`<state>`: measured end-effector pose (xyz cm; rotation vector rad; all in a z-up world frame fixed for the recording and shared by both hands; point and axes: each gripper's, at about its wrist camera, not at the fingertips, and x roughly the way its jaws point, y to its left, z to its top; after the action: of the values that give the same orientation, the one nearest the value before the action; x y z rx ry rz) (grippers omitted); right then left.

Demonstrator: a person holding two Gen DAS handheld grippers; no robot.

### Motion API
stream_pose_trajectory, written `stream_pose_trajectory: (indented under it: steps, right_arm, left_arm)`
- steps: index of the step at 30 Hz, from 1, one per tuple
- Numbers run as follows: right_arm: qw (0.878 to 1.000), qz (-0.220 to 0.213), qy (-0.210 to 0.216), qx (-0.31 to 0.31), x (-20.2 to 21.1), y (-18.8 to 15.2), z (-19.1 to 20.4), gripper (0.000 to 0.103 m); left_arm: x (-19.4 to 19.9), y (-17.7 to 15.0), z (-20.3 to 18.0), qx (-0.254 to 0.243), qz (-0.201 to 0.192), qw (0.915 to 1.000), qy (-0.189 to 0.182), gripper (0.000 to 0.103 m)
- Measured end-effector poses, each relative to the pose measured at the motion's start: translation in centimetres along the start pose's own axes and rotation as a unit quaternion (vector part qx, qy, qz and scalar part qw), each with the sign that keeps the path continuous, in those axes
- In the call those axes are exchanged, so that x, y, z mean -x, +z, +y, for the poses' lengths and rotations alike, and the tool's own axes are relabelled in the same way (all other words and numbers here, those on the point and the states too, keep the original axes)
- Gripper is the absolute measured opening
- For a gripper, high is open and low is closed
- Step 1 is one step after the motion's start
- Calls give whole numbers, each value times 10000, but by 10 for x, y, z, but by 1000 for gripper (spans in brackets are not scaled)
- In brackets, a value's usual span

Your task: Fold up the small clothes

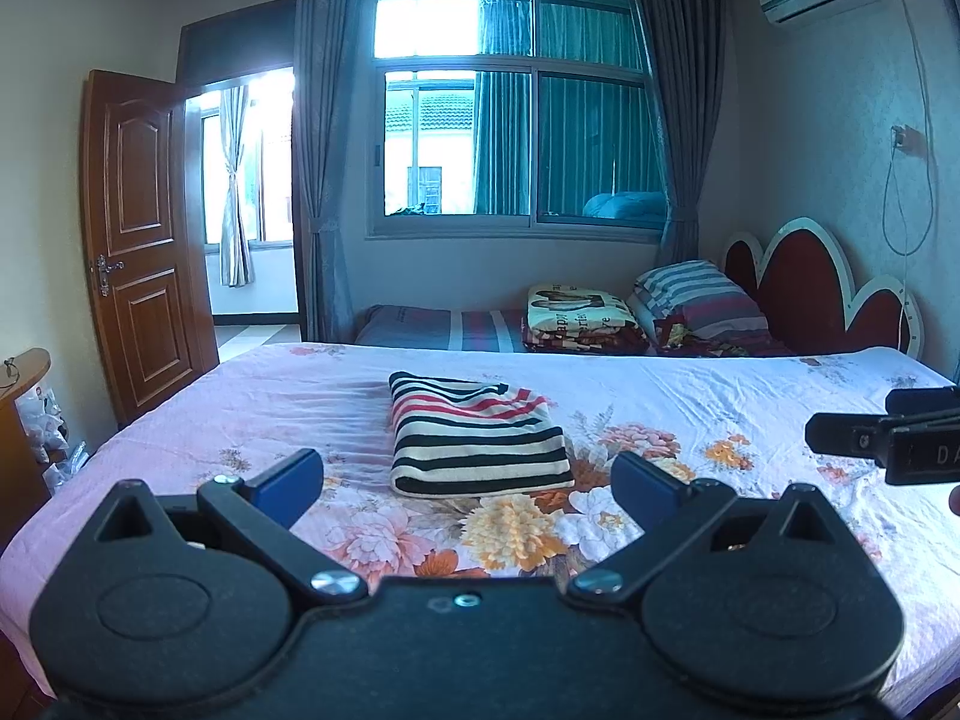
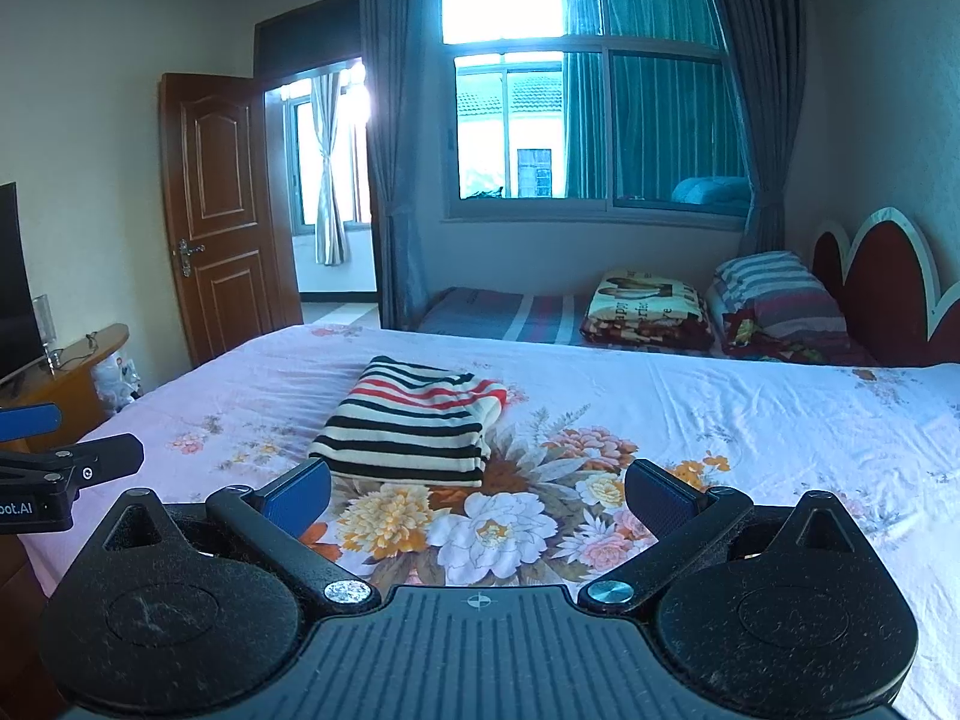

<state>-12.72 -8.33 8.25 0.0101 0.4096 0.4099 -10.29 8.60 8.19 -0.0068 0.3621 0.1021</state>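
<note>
We judge folding done: striped garment (image 1: 477,435) lies folded at 12 o'clock on the floral bedsheet (image 1: 720,384), left gripper (image 1: 468,480) and right gripper (image 2: 477,495) both spread apart, empty.

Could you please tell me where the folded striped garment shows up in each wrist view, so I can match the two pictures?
Left wrist view: the striped garment lies centre frame on the floral bedsheet, just beyond the open left gripper.
Right wrist view: the garment lies left of centre, ahead of the open right gripper.
Shared landmark: the brown door, at the left in both.
</note>
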Motion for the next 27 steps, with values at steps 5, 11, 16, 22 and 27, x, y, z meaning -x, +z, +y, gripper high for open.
stream_pose_trajectory:
  steps: [5,11,16,22,27]
  right_arm:
    - [10000,-3,-1,12,0,0,0,103]
    - [10000,17,8,16,0,0,0,103]
    - [10000,21,6,16,-1,0,1,103]
    - [10000,38,33,37,-2,-1,2,103]
    - [9999,49,70,55,-3,-1,0,103]
  left_arm:
    - [0,1,2,23,7,10000,-4,101]
    - [0,0,3,13,27,10000,-13,101]
    - [-2,1,5,21,10,10000,-32,101]
    - [-5,1,7,43,31,10000,-28,101]
    - [-6,1,6,26,39,10000,-62,101]
